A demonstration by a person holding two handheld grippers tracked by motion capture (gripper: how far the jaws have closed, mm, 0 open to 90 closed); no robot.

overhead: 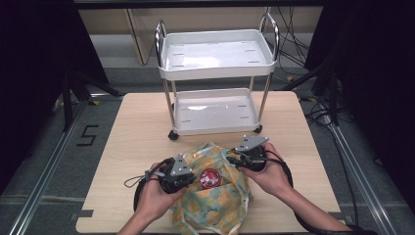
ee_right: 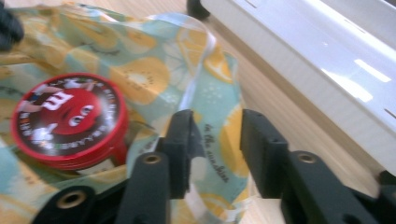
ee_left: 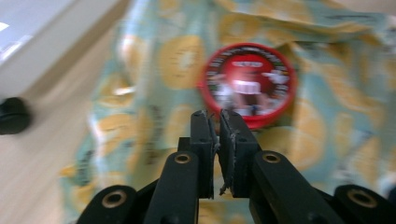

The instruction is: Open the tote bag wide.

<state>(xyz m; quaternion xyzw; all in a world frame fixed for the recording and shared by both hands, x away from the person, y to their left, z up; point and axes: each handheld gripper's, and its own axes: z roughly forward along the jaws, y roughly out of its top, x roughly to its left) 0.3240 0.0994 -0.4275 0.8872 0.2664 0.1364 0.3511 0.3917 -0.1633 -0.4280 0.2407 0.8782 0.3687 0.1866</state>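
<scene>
Wooden tabletop [overhead: 132, 127], white two-tier cart [overhead: 215, 105] at back; round red candy tin [overhead: 210, 178] sits on the yellow-and-teal printed plastic bag [overhead: 215, 205] before the cart. Left gripper [ee_left: 217, 116] nearly shut on nothing, right gripper [ee_right: 215, 140] spread astride the bag's edge. Pinch film only, lift slowly, keep tin centred

Glossy red tin [overhead: 210, 178] on thin printed cloth bag [overhead: 222, 208]; matt pale wood table [overhead: 142, 122].

Wooden table [overhead: 137, 122], white two-tier cart [overhead: 215, 61], grey floor [overhead: 44, 147]
</scene>
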